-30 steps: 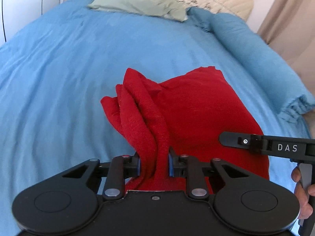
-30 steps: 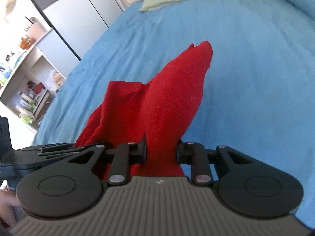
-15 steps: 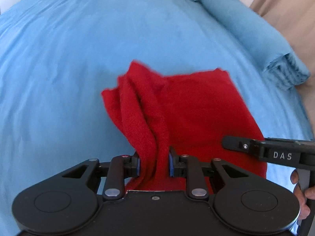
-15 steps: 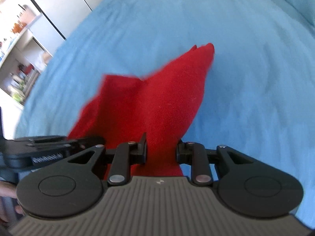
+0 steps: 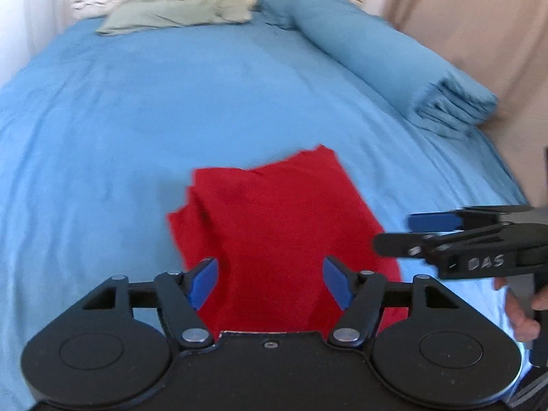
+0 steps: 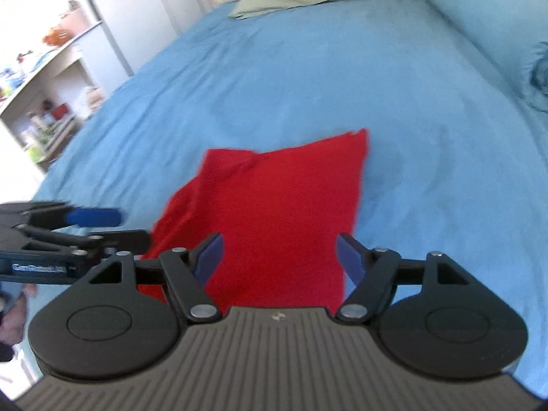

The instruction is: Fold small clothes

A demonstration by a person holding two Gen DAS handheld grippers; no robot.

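Note:
A red garment [image 5: 274, 226] lies folded on the blue bed sheet [image 5: 137, 120]; it also shows in the right wrist view [image 6: 284, 212]. My left gripper [image 5: 270, 282] is open and empty, its blue pads spread just above the garment's near edge. My right gripper [image 6: 279, 260] is open and empty too, over the near edge of the same garment. Each gripper shows from the side in the other's view: the right one [image 5: 445, 236] at the garment's right, the left one [image 6: 78, 229] at its left.
A rolled blue blanket [image 5: 394, 58] lies along the bed's right side. A pale green pillow [image 5: 178, 13] lies at the head of the bed. Shelves with small items [image 6: 44, 102] and a grey wardrobe [image 6: 137, 17] stand left of the bed.
Both grippers have opened and let go of the red garment. It has dropped from a bunched, lifted drape to lying flat on the sheet.

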